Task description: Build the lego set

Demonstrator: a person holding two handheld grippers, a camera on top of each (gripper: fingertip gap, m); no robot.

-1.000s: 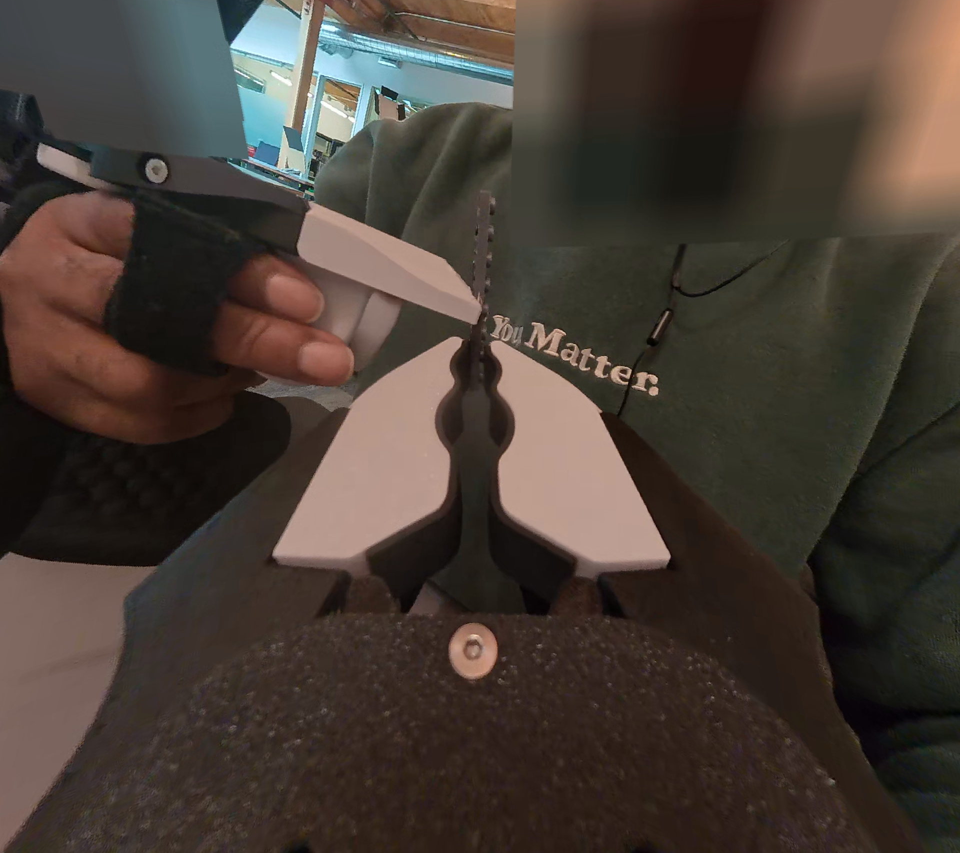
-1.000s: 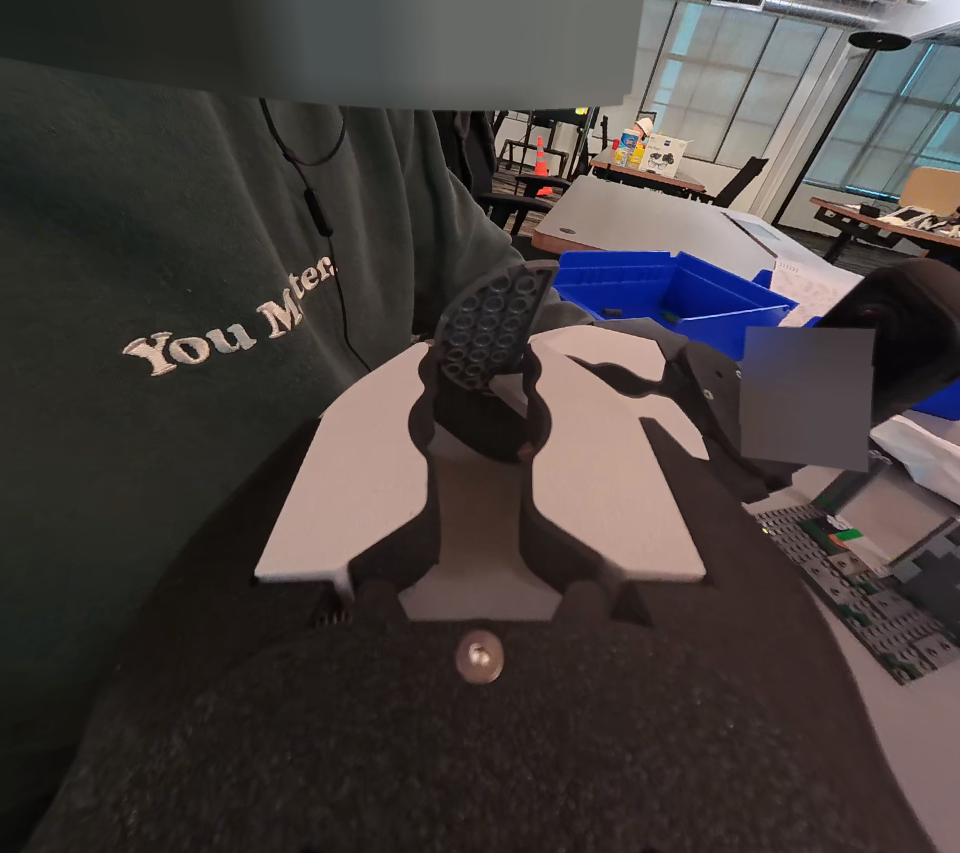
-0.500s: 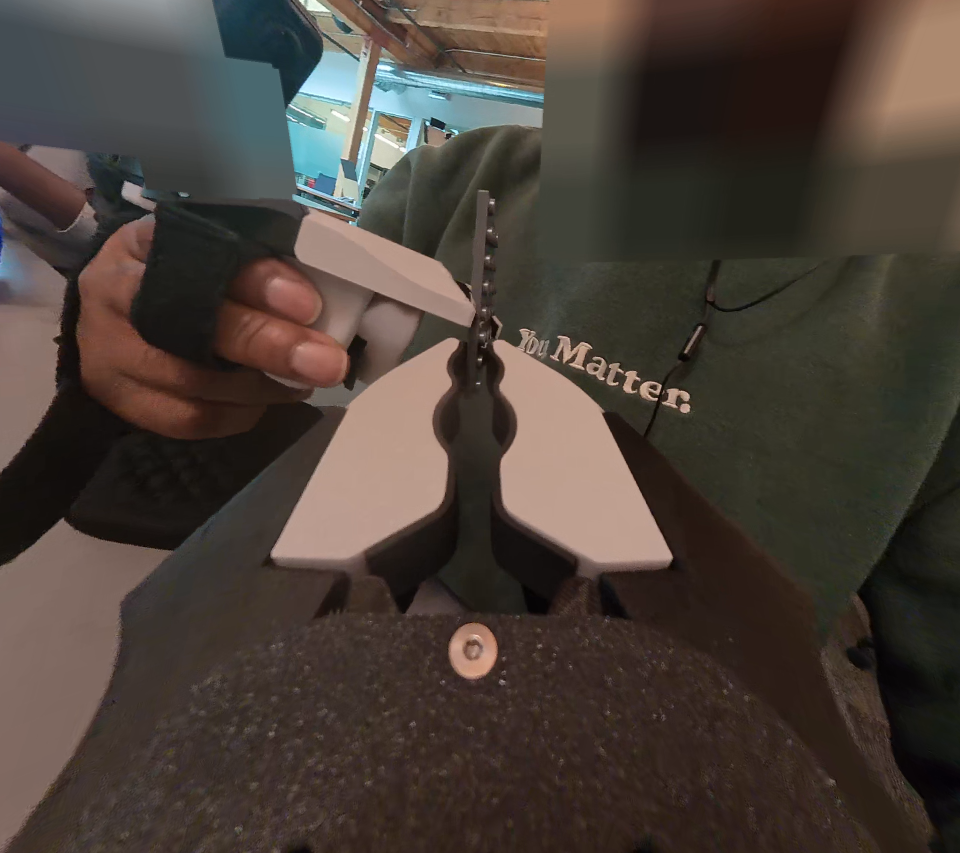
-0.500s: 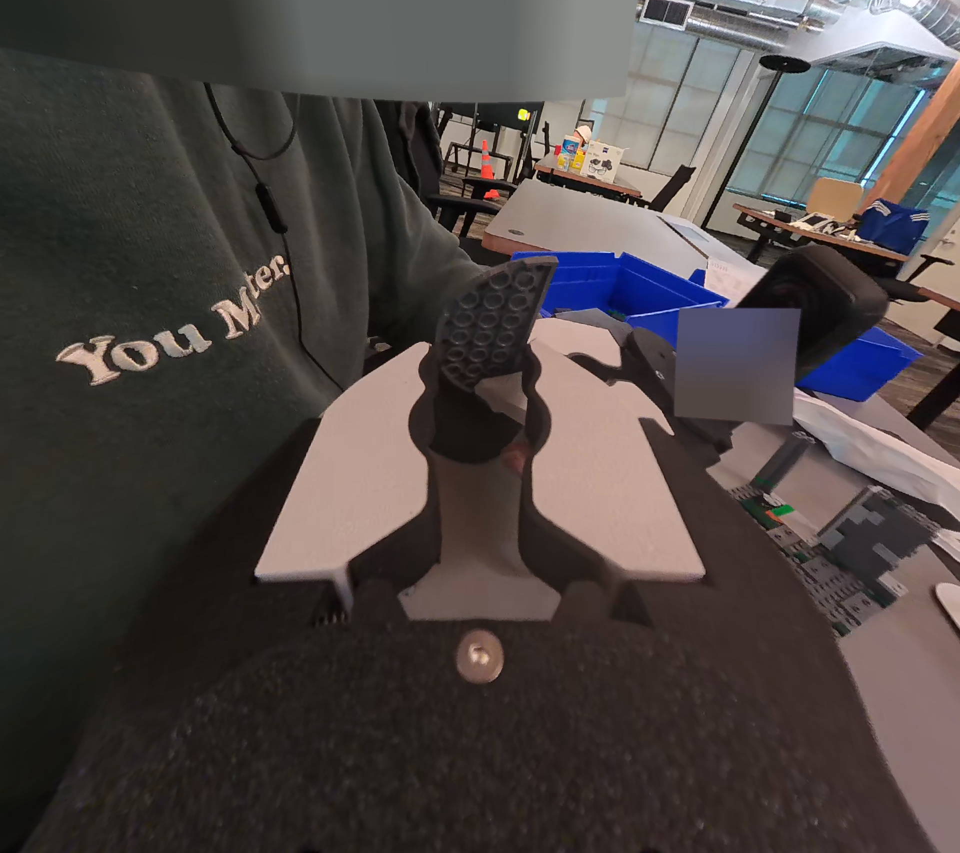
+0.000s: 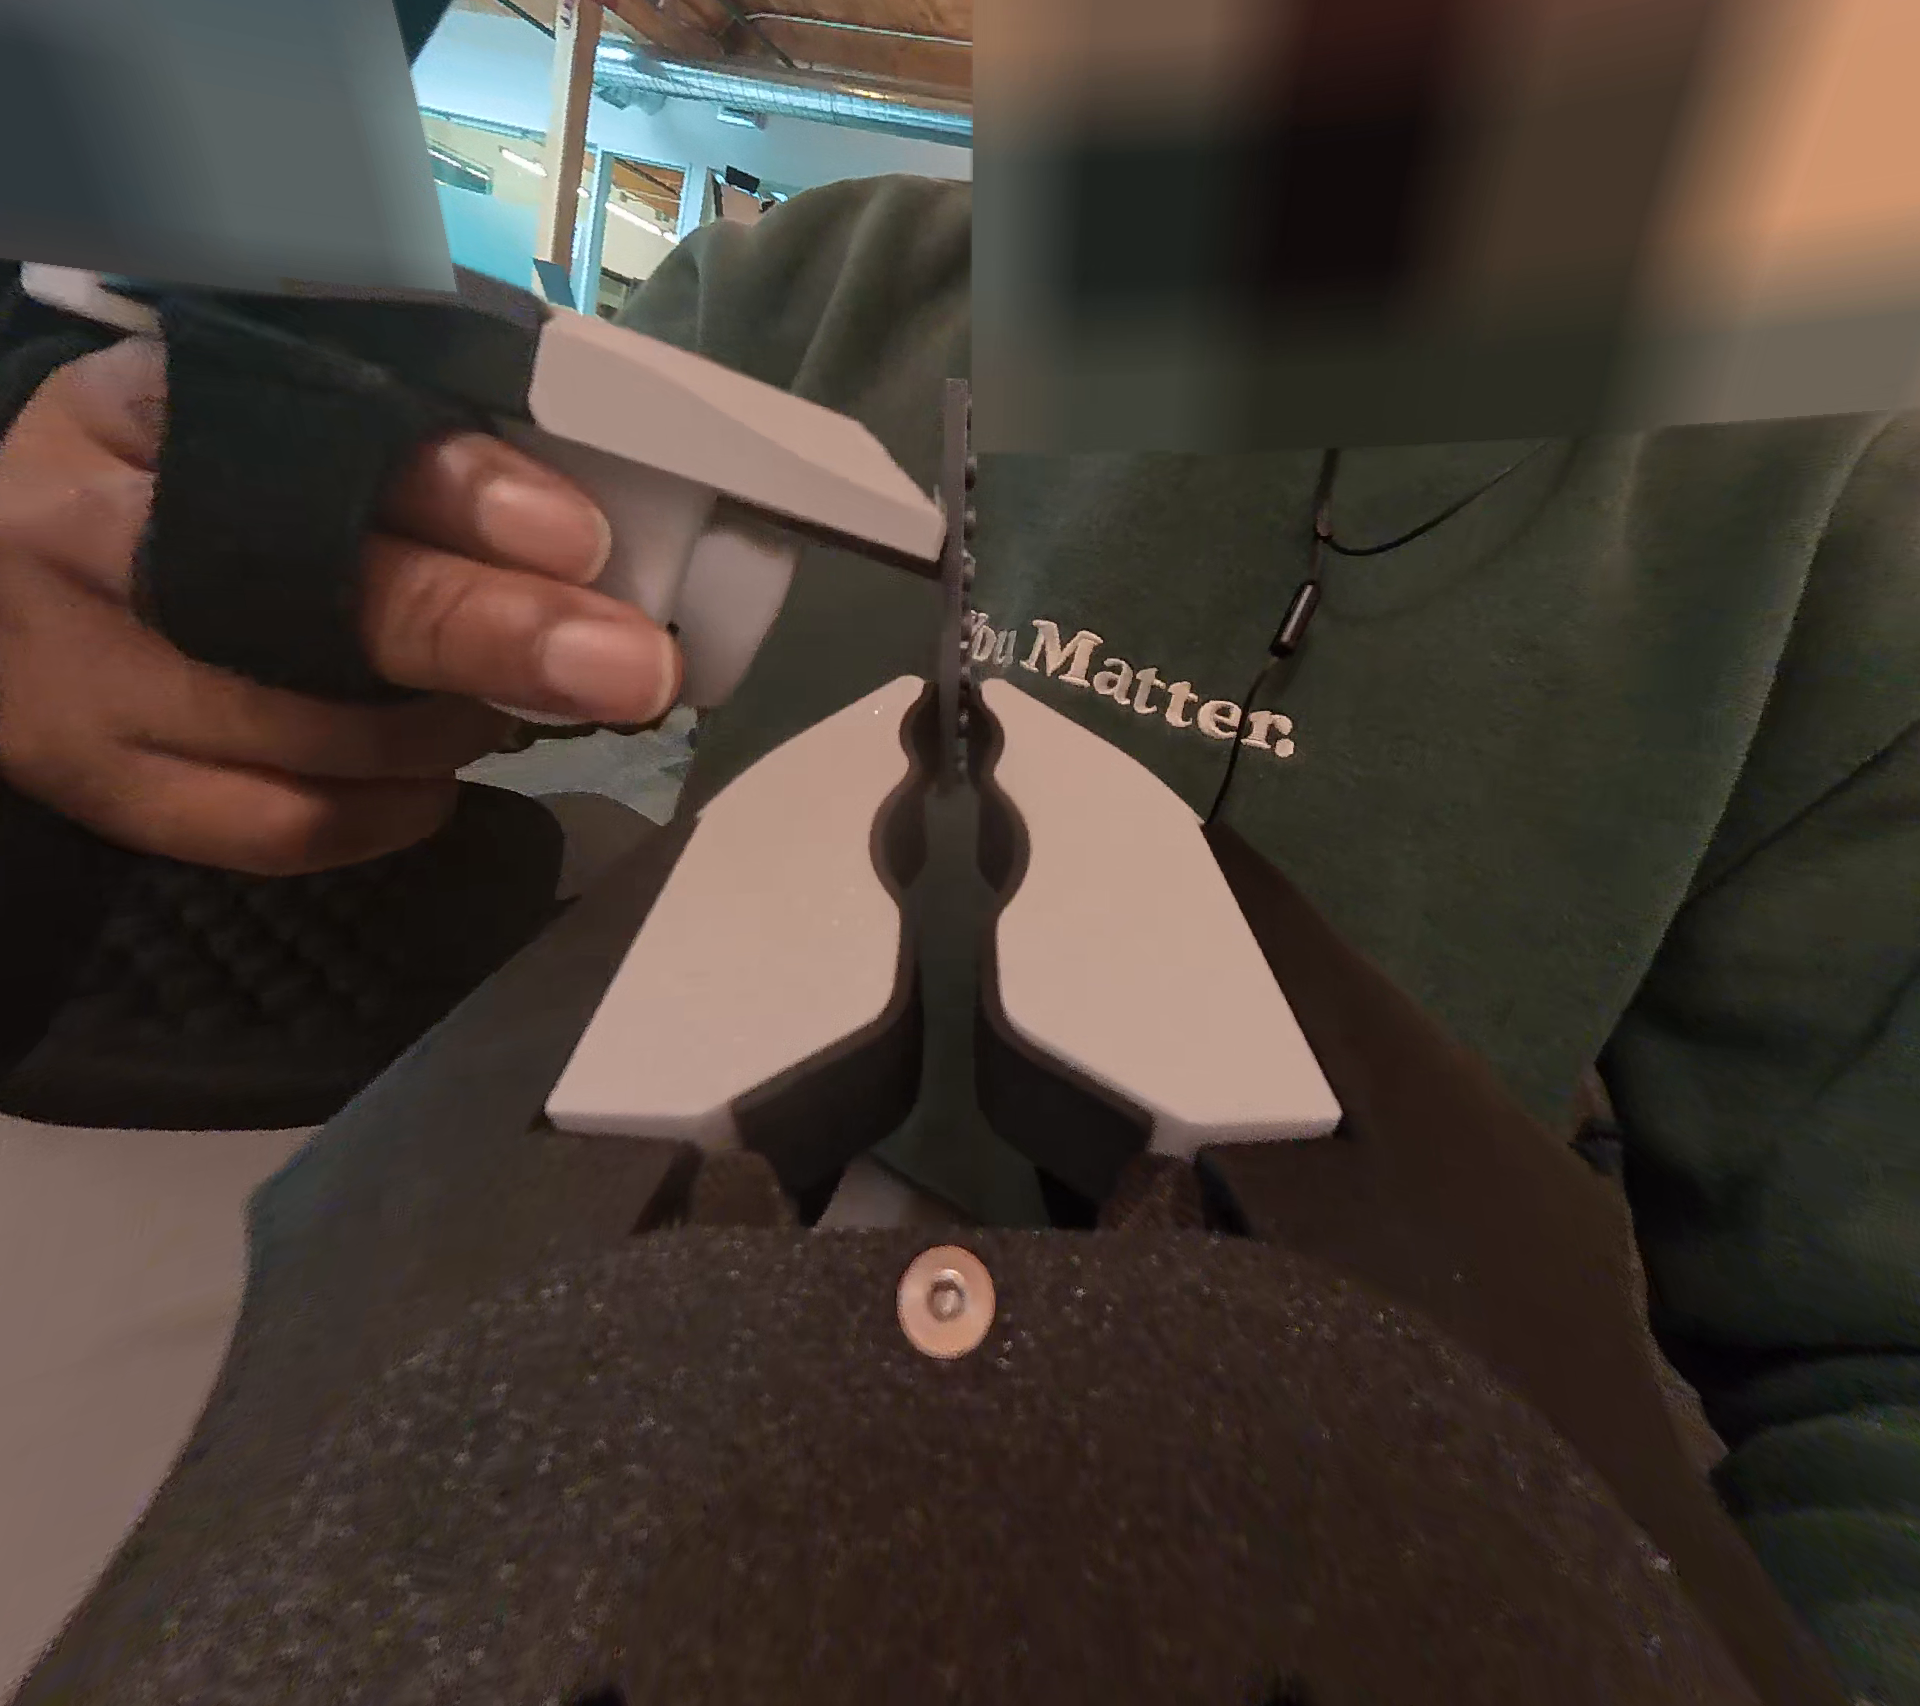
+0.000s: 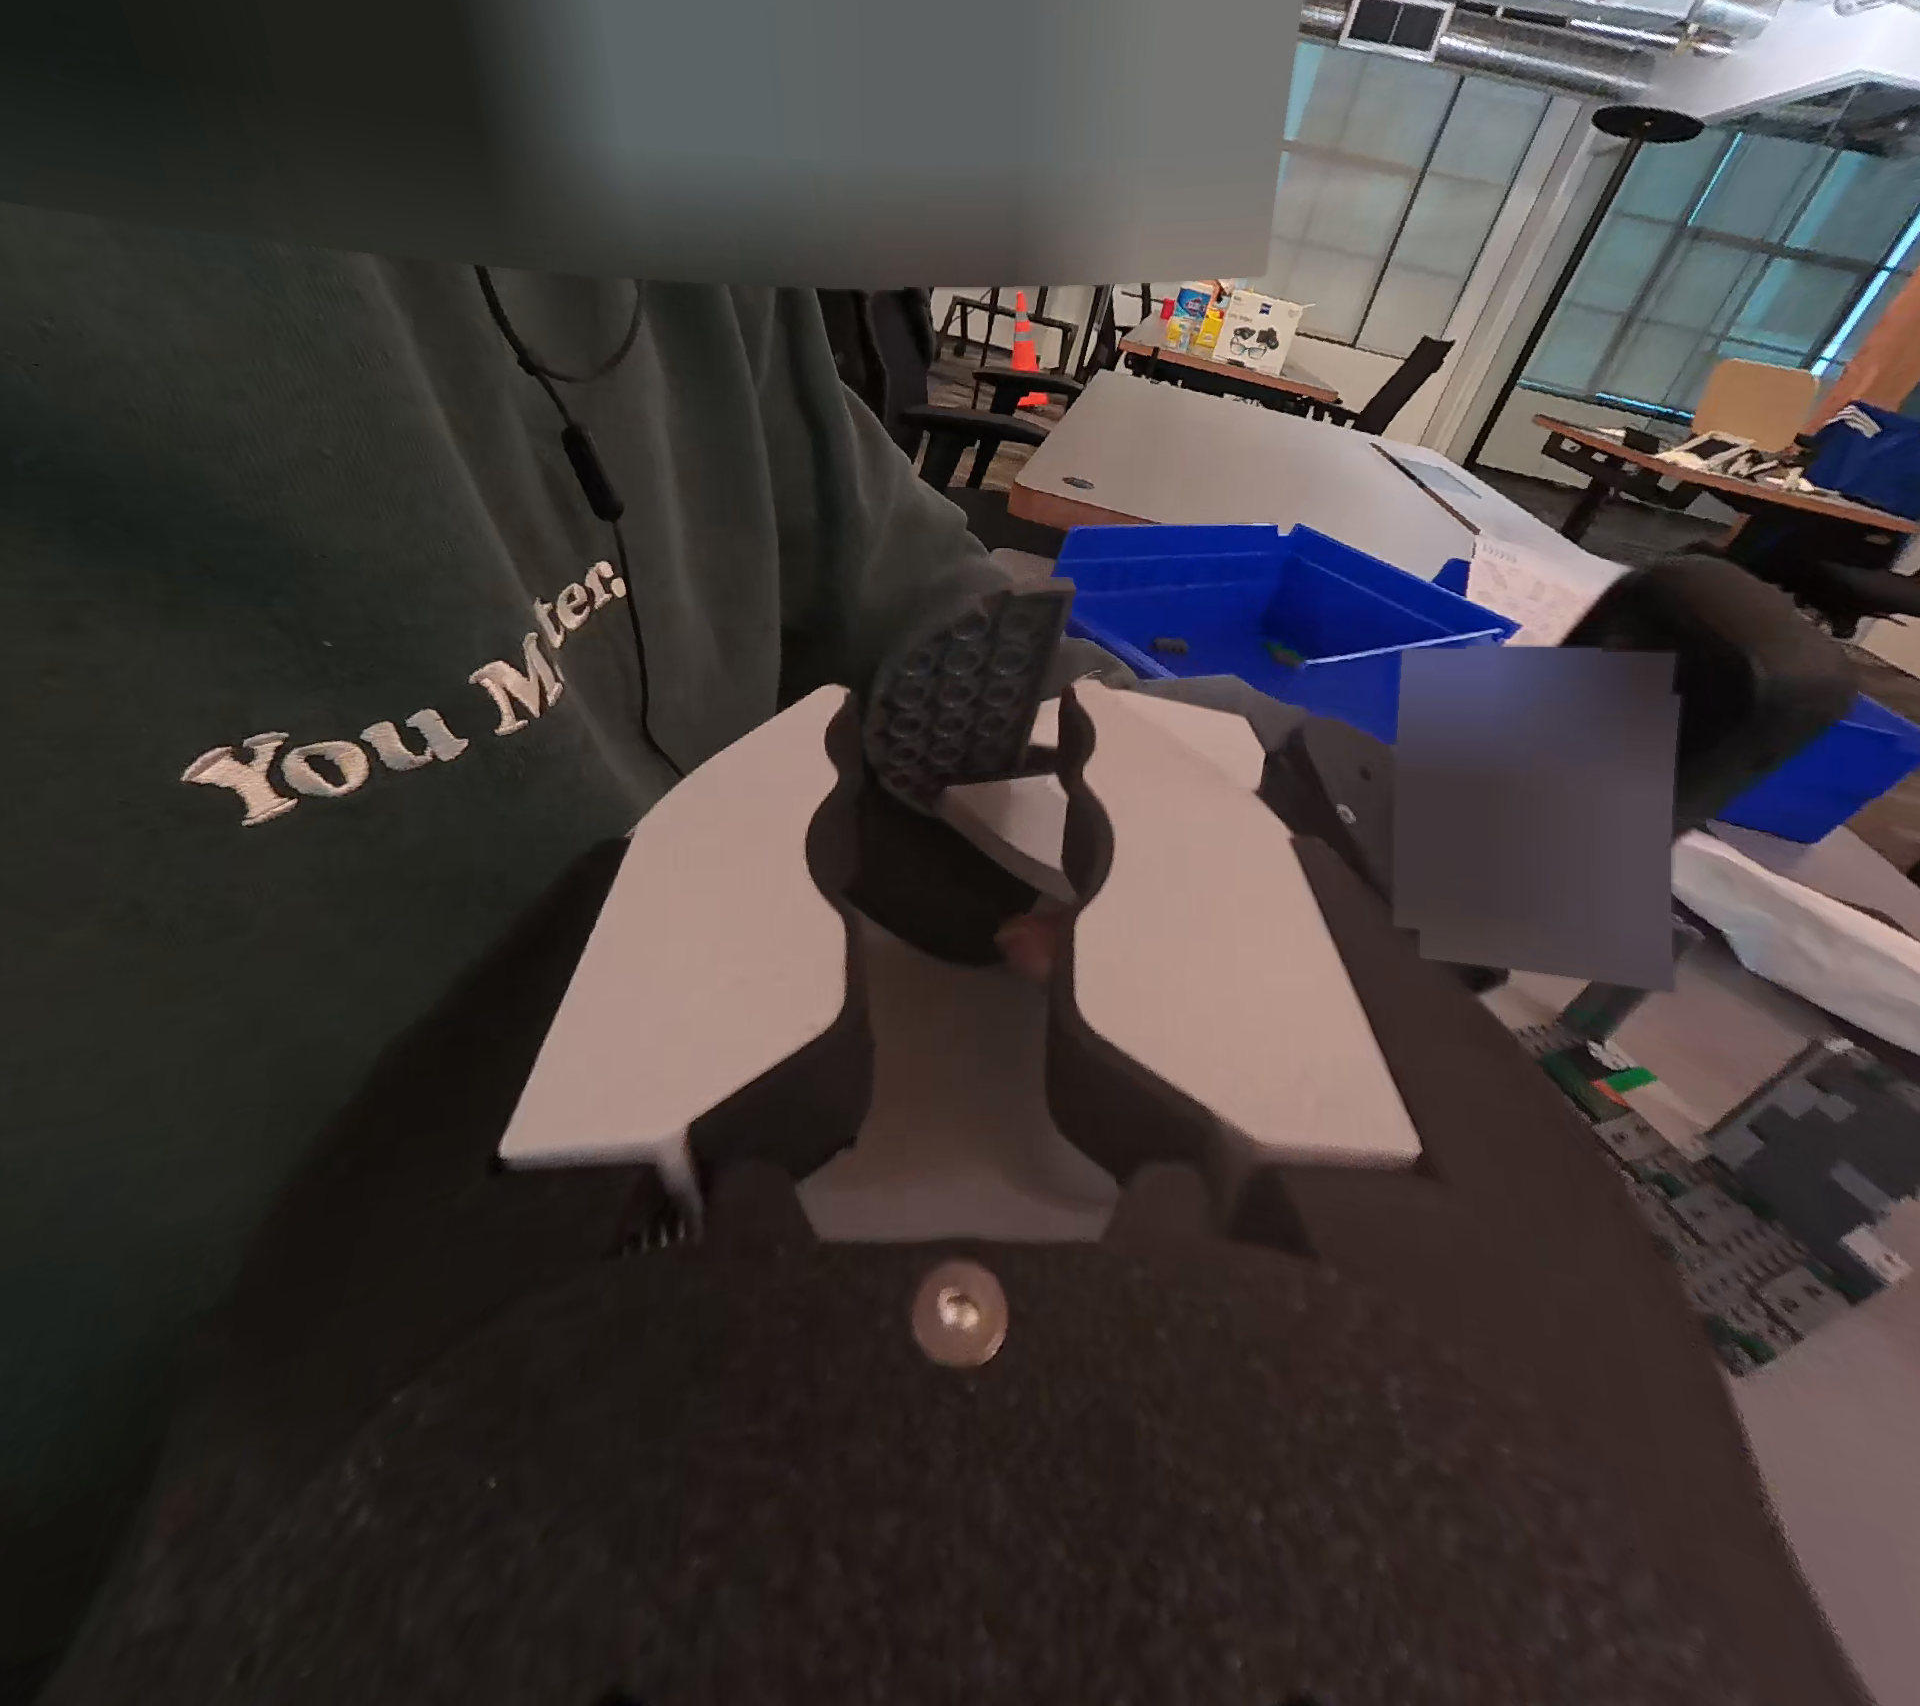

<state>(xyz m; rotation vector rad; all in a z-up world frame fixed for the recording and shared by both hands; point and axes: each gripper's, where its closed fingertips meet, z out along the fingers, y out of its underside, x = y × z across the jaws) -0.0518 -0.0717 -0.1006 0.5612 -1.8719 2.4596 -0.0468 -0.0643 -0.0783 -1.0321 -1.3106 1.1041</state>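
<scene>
Open office, windows at 2 o'clock; grey table [image 6: 1226, 451] under blue bin [image 6: 1288, 607]; partial build [image 6: 1787, 1178] at 4 o'clock; left gripper [image 5: 954, 726] clamped on dark plate [image 5: 956, 576], edge-on, long axis toward 12; right gripper [image 6: 961, 742] parted, its tips beside the plate's upper end, nearer for regrasp.

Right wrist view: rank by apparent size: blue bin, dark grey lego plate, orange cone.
1. blue bin
2. dark grey lego plate, much nearer the camera, so true size unsure
3. orange cone, far back

Grey plate [image 6: 961, 706] seemingly between parted tongs [image 6: 961, 752]
</scene>
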